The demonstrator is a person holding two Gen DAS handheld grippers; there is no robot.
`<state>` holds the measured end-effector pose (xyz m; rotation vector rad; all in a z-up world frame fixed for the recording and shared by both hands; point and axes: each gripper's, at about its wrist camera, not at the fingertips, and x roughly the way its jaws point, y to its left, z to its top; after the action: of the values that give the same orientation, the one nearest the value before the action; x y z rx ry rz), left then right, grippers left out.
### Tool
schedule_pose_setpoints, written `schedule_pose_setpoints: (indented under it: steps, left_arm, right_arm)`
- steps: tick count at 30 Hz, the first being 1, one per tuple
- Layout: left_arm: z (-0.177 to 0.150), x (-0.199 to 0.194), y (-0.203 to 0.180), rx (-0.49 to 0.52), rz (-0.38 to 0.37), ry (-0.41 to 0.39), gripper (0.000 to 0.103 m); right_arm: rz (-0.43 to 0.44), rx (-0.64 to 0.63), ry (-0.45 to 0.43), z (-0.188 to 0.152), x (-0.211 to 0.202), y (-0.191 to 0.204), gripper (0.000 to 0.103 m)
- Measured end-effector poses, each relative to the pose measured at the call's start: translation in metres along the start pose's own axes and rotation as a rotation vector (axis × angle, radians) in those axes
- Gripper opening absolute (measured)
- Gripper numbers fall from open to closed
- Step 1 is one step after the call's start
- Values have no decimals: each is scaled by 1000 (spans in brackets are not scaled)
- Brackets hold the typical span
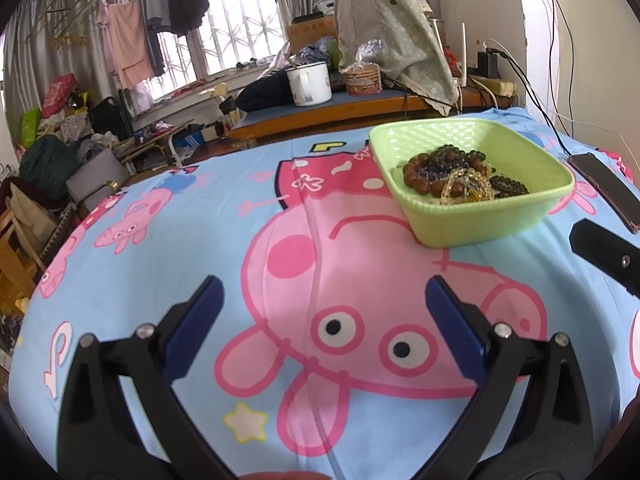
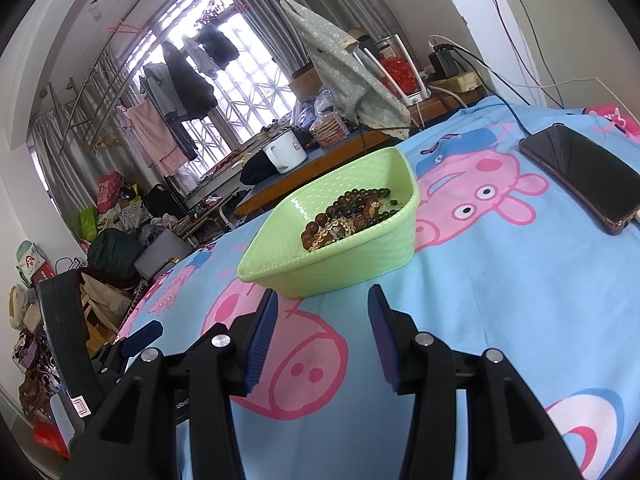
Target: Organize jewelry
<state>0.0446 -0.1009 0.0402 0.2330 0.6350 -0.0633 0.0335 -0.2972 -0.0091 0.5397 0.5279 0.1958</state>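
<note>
Fingers (image 1: pixel 456 328) of left gripper (image 1: pixel 324 300) spread wide, nothing between, right gripper (image 2: pixel 322 316) likewise apart and empty, both over cartoon sheet (image 1: pixel 160 272) short of basket (image 2: pixel 376 256), beaded bracelets (image 2: pixel 348 218) heaped inside basket, phone (image 2: pixel 580 176) right of basket.

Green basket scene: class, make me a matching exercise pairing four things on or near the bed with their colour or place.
Things:
1. basket
2. phone
3. enamel mug
4. bead bracelets

Descriptions:
A. white, on the table behind the bed
B. heaped inside the basket
C. light green, on the cartoon sheet
D. dark, cable plugged in, lying flat on the sheet

Pairs: 1-C, 2-D, 3-A, 4-B
</note>
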Motion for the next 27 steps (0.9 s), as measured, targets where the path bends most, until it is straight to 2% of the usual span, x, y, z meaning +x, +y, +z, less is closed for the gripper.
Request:
schedule_pose_setpoints:
  steps: [27]
  left_arm:
    - [-5, 4, -5, 6, -13, 11, 97]
  right_arm:
    - [6, 0, -8, -1, -2, 3, 17]
